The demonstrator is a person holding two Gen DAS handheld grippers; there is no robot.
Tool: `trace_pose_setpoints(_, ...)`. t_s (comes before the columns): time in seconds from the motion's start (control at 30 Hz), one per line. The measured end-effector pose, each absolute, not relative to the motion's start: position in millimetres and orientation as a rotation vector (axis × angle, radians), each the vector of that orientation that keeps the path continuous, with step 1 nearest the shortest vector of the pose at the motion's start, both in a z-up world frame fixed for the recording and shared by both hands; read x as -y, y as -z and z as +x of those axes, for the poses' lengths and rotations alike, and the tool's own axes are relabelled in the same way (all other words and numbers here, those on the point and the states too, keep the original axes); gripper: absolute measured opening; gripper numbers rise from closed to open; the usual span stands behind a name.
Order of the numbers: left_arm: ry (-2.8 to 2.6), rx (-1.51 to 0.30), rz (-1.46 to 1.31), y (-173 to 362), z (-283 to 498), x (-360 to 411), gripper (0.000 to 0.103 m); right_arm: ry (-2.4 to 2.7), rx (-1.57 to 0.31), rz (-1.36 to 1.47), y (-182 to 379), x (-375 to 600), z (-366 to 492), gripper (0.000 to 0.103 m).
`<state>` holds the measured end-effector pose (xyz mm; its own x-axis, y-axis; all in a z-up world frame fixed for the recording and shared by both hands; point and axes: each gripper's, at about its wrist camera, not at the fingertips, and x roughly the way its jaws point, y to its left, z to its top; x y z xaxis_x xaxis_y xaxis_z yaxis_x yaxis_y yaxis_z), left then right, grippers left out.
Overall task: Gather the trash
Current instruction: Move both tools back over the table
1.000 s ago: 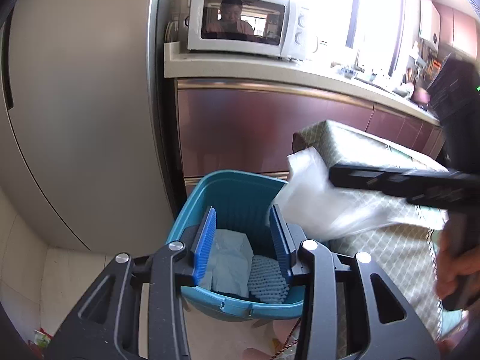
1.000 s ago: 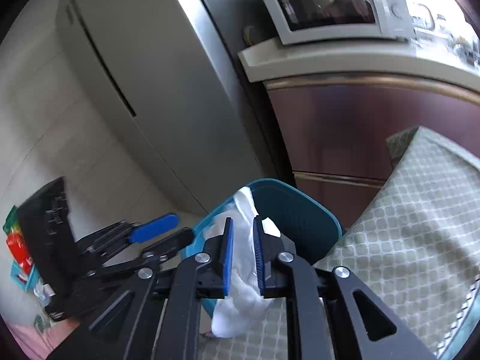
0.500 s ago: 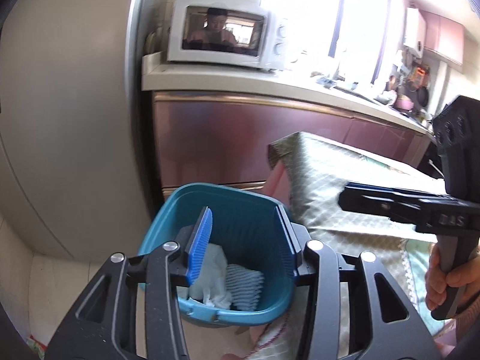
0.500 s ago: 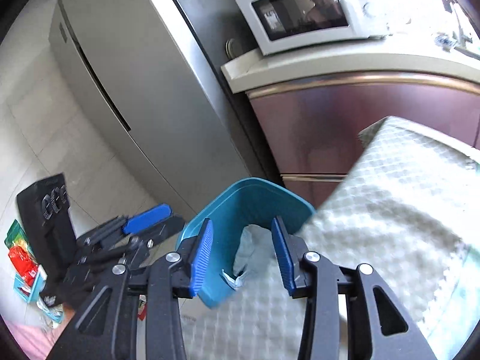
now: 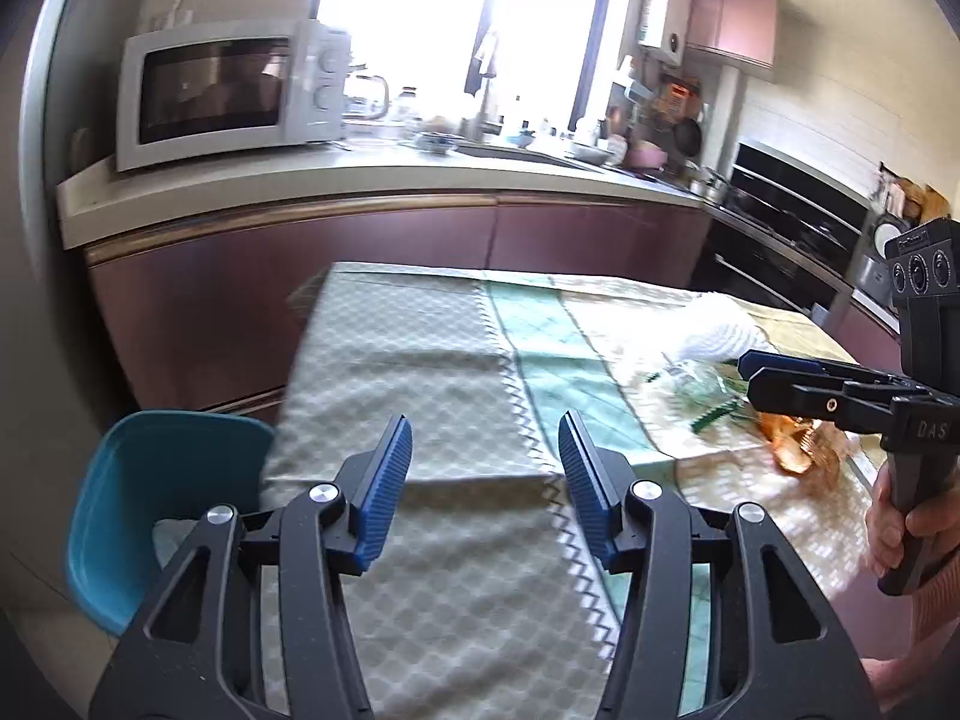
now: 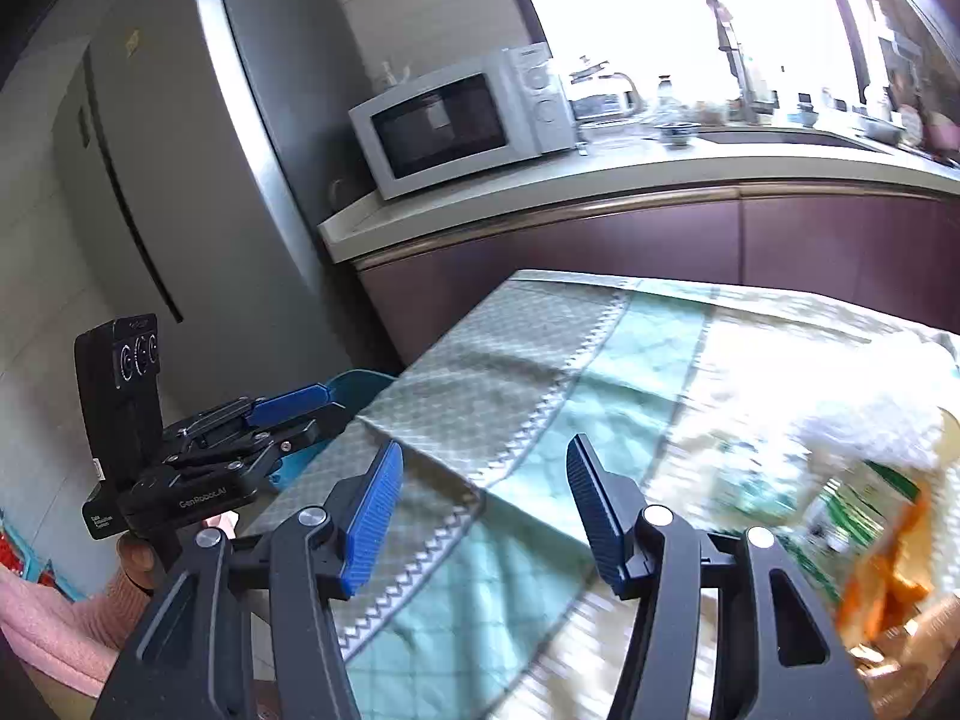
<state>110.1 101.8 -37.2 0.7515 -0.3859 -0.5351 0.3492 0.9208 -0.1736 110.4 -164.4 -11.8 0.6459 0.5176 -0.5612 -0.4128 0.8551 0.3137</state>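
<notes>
A teal trash bin stands on the floor at the table's left end, also showing in the right wrist view. My left gripper is open and empty over the checked tablecloth. My right gripper is open and empty over the cloth too; it shows at the right of the left wrist view. Trash lies on the table's right part: a white crumpled tissue, a clear green-printed wrapper and an orange wrapper.
A counter with a white microwave runs behind the table. A grey fridge stands at the left. An oven is at the far right. The sink area holds dishes.
Both grippers have swung right, from over the bin to over the table. The right gripper opened and let the white plastic fall into the bin.
</notes>
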Motion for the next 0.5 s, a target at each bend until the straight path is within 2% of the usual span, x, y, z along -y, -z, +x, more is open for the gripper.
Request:
trace_pose_setpoints(0.4, 0.615, -0.700, 0.032, 56.7, 133.6, 39.1, 0.054, -0.131, -0.666, 0.305, 28.2, 341.2, 56.2, 0.068)
trace_pose_setpoints(0.5, 0.642, -0.725, 0.049, 61.4, 144.6, 65.3, 0.056, -0.107, -0.673, 0.363, 38.8, 372.7, 52.5, 0.068)
